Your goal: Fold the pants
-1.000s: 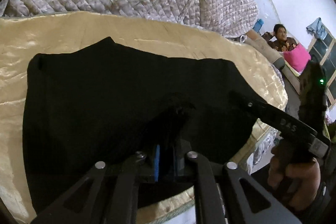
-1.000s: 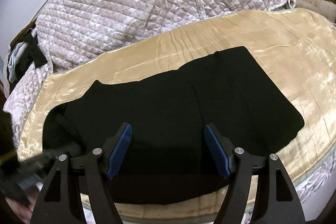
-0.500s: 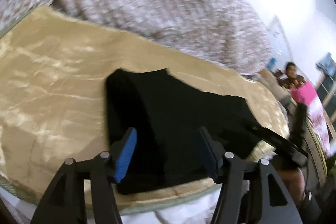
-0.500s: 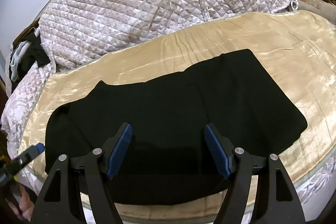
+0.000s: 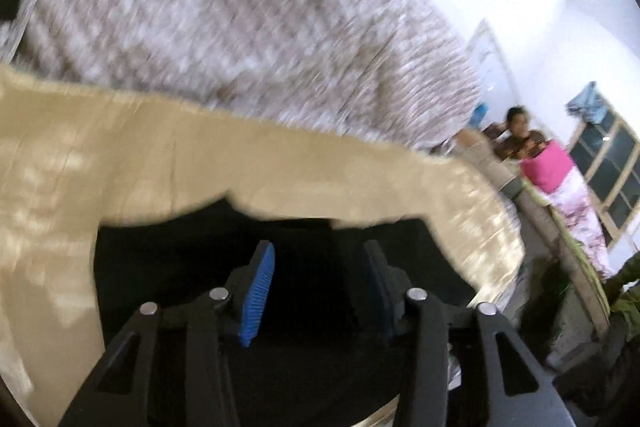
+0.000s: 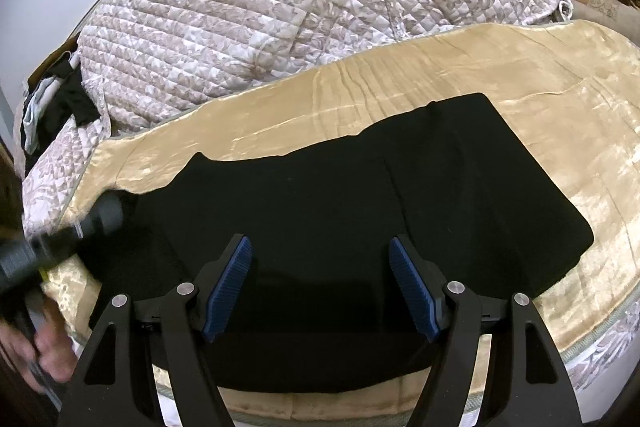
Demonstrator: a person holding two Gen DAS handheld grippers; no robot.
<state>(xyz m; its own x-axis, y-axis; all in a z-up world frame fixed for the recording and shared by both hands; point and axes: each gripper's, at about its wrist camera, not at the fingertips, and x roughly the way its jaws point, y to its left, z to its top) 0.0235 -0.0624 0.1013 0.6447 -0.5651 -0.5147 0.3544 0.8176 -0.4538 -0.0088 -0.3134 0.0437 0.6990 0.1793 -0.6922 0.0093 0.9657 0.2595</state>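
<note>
The black pants [image 6: 360, 195] lie folded flat on the gold blanket [image 6: 560, 75], spread left to right near the bed's front edge. My right gripper [image 6: 320, 283] is open and empty, hovering over the near middle of the pants. My left gripper [image 5: 318, 287] is open and empty above the pants [image 5: 180, 259]; its view is motion-blurred. Part of the left tool [image 6: 60, 235] shows at the pants' left end in the right wrist view.
A quilted beige comforter [image 6: 300, 7] is heaped behind the gold blanket [image 5: 120, 147]. A pile of clothes [image 6: 56, 99] lies far left. A seated person [image 5: 516, 135] and a pink pillow [image 5: 548, 167] are off to the right, beyond the bed edge.
My left gripper opened and let go of the pants, then swung left and back toward the right. The right gripper stayed open and nearly still.
</note>
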